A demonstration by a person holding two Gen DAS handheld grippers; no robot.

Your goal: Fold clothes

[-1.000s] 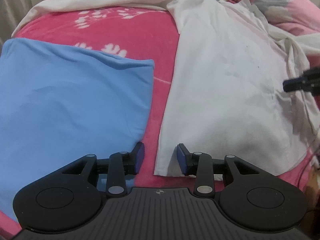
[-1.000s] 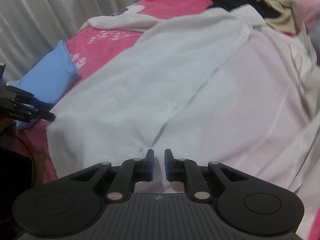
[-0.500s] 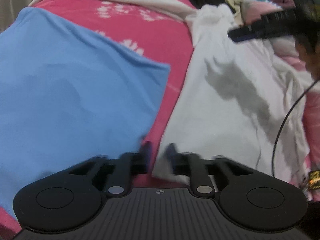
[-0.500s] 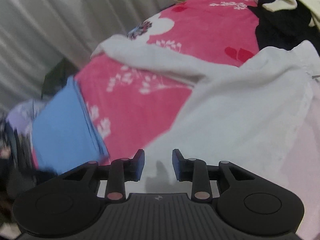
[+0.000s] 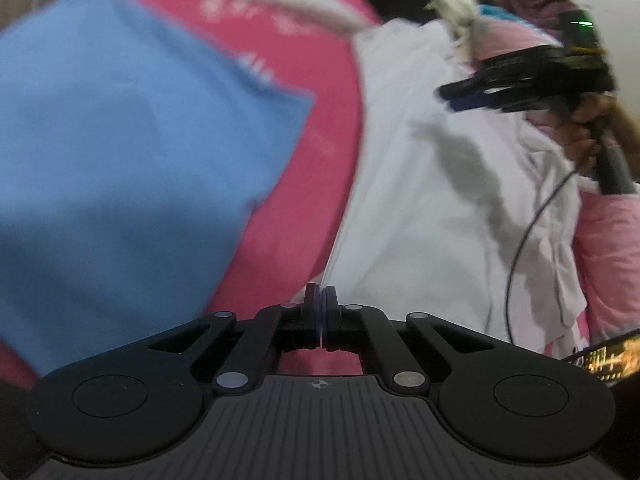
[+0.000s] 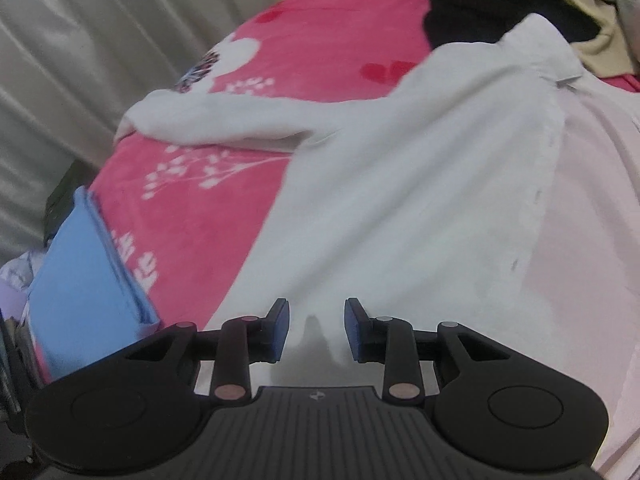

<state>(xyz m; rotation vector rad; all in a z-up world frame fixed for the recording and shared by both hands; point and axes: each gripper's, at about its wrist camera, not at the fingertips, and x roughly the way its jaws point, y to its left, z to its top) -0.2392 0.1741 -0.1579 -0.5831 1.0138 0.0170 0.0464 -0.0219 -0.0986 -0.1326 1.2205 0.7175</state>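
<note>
Folding has only started: the blue cloth (image 5: 120,152) lies flat and done on the pink blanket (image 6: 312,48), but the white shirt (image 6: 400,208) beside it is spread out, sleeve stretched sideways. Left gripper (image 5: 321,312) pinches the shirt's bottom corner; right gripper (image 6: 316,328) hangs apart above the shirt, empty.

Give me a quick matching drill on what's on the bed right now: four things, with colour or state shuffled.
1 left claw
2 right claw
3 folded garment
4 blanket

a pink, with white flowers
b shut
c blue
d open, above the white shirt

Pairs: 1-b, 2-d, 3-c, 4-a
</note>
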